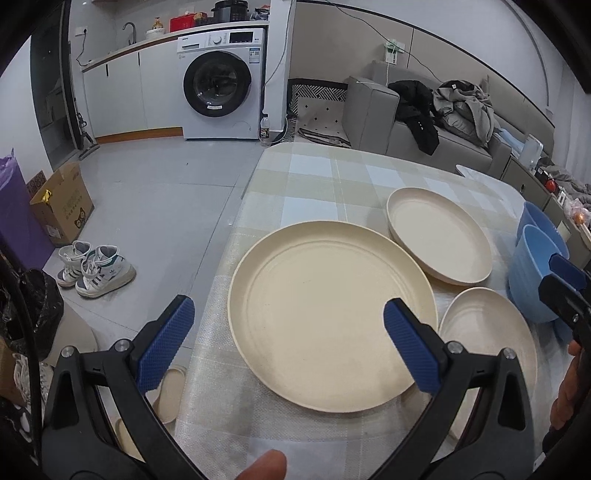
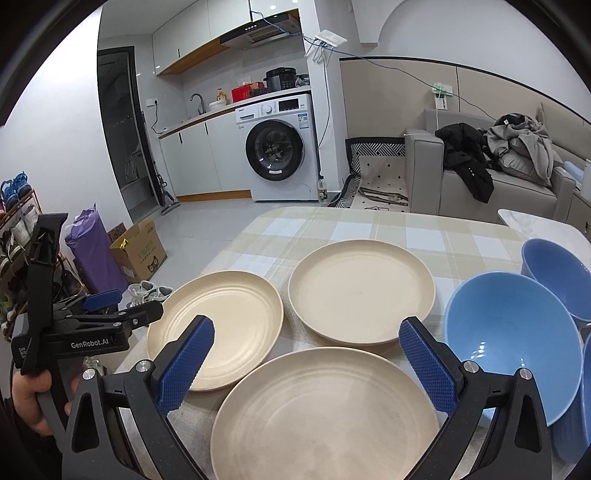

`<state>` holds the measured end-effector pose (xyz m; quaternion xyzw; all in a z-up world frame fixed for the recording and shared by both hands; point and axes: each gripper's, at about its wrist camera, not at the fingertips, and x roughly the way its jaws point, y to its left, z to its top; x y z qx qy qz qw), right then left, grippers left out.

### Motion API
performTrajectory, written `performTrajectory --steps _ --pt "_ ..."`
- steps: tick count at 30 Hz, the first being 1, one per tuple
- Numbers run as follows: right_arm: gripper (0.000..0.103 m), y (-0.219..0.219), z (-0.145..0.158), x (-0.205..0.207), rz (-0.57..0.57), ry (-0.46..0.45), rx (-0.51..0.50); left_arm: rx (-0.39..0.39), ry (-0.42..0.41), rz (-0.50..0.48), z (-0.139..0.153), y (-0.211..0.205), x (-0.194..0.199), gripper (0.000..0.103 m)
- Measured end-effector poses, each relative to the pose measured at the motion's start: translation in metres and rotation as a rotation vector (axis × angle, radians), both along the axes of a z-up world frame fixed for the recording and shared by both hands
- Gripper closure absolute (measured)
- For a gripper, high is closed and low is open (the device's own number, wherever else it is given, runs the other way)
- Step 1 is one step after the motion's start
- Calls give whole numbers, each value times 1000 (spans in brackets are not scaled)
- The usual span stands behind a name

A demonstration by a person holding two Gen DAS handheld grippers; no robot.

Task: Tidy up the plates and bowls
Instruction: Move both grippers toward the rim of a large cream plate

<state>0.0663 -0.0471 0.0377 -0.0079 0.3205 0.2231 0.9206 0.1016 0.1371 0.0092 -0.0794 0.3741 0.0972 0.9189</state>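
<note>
Ahead of you at 12 o'clock: white washing machine (image 2: pixel 280 147) under counter, white cabinets (image 2: pixel 199 162) beside. Grey tile floor (image 1: pixel 162 199). Grey sofa (image 2: pixel 491 177) at 2 o'clock, clothes heaped. Cardboard box (image 1: pixel 61 203), sneakers (image 1: pixel 96 267) at 9 o'clock.

I'm looking into a small home, kitchen and living room in one. A washing machine (image 2: pixel 281 147) sits under a counter with a sink tap (image 2: pixel 197 99) and a rice cooker (image 2: pixel 281 79), range hood (image 2: pixel 260 31) above. To the right there's a grey sofa (image 2: pixel 495 177) piled with clothes (image 2: pixel 517 146). Sneakers (image 1: pixel 96 267) and a cardboard box (image 1: pixel 61 203) lie on the floor beside the checked tablecloth (image 2: pixel 369 229).
</note>
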Motion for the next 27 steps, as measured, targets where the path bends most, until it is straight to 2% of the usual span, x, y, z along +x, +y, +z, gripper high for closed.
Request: performTrajectory --steps 2,7,10,14,20,27 --pt "1 4 -3 4 4 10 -2 18 11 3 -6 1 5 1" --pt "4 19 -12 11 25 39 -20 -52 22 -1 -18 11 12 1" --pt "6 28 -20 16 44 66 -22 -46 38 6 -26 13 15 1" --pt "17 40 -31 25 68 97 -46 -56 53 0 -36 15 21 1" --pt "23 51 -46 38 92 154 -60 -53 89 -2 -53 16 33 5" --pt "32 62 -66 53 125 225 -58 -91 114 8 -67 23 42 14"
